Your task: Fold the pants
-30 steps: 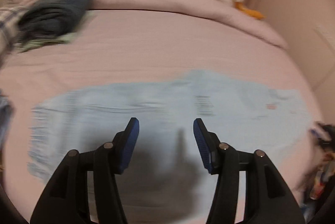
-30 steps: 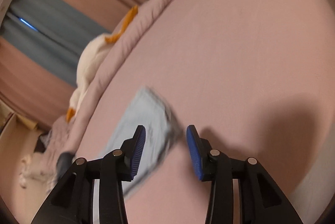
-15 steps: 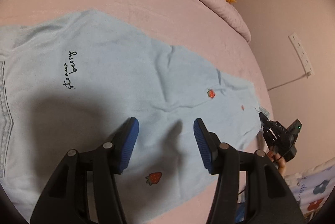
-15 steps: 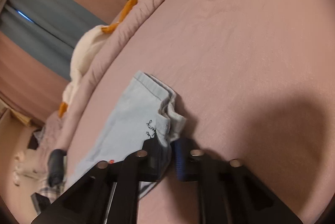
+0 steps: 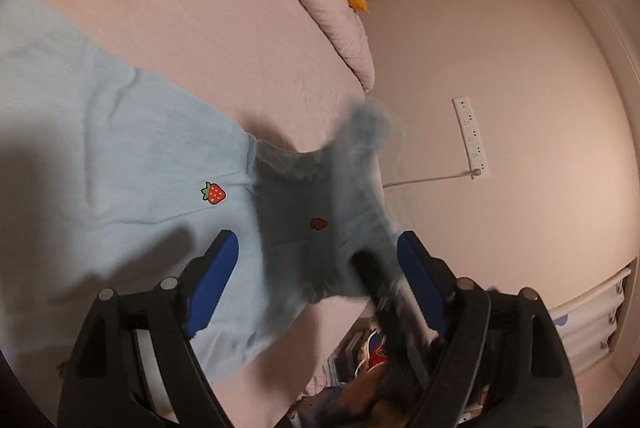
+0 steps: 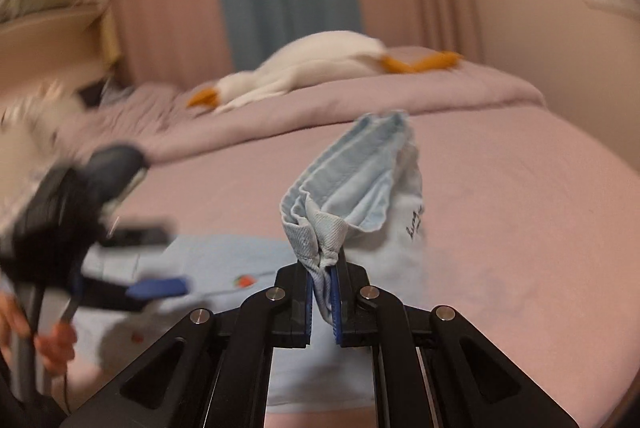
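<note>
Light blue pants [image 5: 120, 164] with small strawberry prints lie spread on the pink bed. My left gripper [image 5: 316, 268] is open just above them, near the bed's right edge. My right gripper [image 6: 323, 292] is shut on the pants' waistband end [image 6: 352, 188] and holds it lifted off the bed; the lifted cloth shows blurred in the left wrist view [image 5: 340, 196]. The left gripper also shows blurred at the left of the right wrist view [image 6: 156, 288].
A white plush goose [image 6: 312, 68] lies on the folded pink duvet [image 6: 360, 100] at the head of the bed. A wall with a socket strip [image 5: 472, 140] stands past the bed's edge [image 5: 352, 312]. Clutter lies on the floor [image 5: 360, 352].
My right gripper has closed on the pants' waistband end and lifted it off the bed, swinging round. My left gripper has moved along the pants toward the bed's edge and stays open.
</note>
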Available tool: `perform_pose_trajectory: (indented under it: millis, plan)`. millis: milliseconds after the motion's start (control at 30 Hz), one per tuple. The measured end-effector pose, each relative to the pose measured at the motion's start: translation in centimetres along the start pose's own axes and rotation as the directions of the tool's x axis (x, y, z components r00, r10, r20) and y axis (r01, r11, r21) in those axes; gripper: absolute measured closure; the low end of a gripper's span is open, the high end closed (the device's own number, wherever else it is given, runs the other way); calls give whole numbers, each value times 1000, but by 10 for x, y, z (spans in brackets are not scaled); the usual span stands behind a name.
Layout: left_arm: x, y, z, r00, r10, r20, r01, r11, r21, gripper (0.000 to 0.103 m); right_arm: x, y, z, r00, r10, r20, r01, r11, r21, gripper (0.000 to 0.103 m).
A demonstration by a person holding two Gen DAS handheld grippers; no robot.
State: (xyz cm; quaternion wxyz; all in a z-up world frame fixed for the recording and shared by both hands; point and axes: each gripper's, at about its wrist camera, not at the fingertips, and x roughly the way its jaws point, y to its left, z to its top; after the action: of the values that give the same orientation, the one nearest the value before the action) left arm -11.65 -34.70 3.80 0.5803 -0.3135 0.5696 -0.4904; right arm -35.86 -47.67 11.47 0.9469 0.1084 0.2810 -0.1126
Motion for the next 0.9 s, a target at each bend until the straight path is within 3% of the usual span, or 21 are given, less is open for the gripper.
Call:
perform_pose_trajectory:
  millis: [167, 200, 233, 300, 500, 633, 733, 767, 800, 833, 900]
  plan:
    - [3, 31, 1, 999, -35, -11, 33, 991, -128, 24, 23, 50, -22, 992, 91, -86, -100, 989, -105, 94]
    - [1, 34, 1, 1000, -25, -7, 24, 992, -127, 35, 26, 57, -25, 990, 98, -100, -110, 986, -122, 94]
    - [-1, 37, 3, 1000, -11, -3, 11, 993, -120, 58, 28, 64, -29, 988, 108, -113, -123, 983, -139, 94]
    - [-8, 40, 6, 999, 37, 4, -36, 996, -84, 91, 28, 79, -36, 985, 115, -127, -139, 970, -199, 94]
    - [-45, 25, 10, 984, 144, 106, -153, 985, 78, 91, 27, 110, -34, 984, 123, -132, -160, 930, -331, 94]
    - [-67, 34, 15, 965, 216, 148, -233, 966, 111, 91, 27, 132, -32, 977, 167, -132, -204, 911, -359, 94]
    - [-83, 46, 12, 941, 292, 168, -314, 941, 124, 91, 35, 153, -39, 968, 191, -164, -242, 888, -391, 94]
    - [-84, 52, 12, 926, 339, 166, -361, 924, 126, 91, 41, 158, -41, 964, 198, -177, -254, 884, -394, 94]
    - [-89, 59, 11, 890, 418, 182, -441, 891, 109, 88, 47, 165, -46, 957, 208, -202, -274, 875, -398, 94]
    - [-94, 65, 12, 874, 449, 183, -471, 877, 94, 83, 51, 168, -51, 951, 210, -226, -288, 869, -403, 86]
    - [-109, 77, 11, 878, 438, 193, -455, 889, 51, 80, 66, 171, -62, 931, 203, -305, -315, 869, -383, 71]
